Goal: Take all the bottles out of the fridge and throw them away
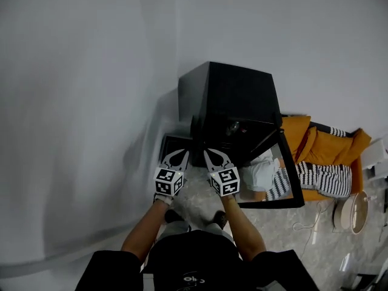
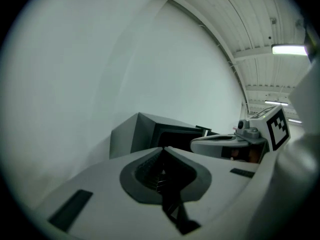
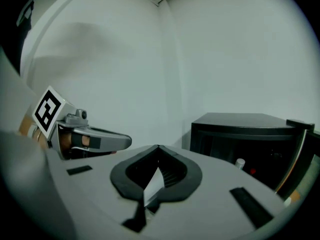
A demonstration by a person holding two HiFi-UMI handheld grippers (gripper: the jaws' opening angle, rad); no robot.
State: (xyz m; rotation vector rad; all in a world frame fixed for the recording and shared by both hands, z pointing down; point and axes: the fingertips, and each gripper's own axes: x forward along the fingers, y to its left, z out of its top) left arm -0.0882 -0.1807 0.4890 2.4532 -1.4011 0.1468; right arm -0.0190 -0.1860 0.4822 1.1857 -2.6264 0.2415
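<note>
**While bottles sat in the open fridge, both grippers were clenched and empty**

Where the right gripper view looked into the black box-shaped fridge (image 3: 245, 121), a bottle with a small white cap (image 3: 240, 162) stood on a shelf inside. A red speck beside it was too small to name. How many bottles there were could not be told. The dark-framed glass door (image 1: 292, 183) hung open to the right. The left gripper (image 1: 183, 154) and right gripper (image 1: 209, 154) were side by side in front of the opening, apart from the fridge. Each had its jaws pressed together on nothing.

The step in hand looked like the reach for a first bottle. To do it well, one gripper should probably spread its jaws before entering and go in level. It should keep off the door's edge and close round the bottle's body below the cap. The other gripper should stay back, since the opening looked narrow for two.
</note>
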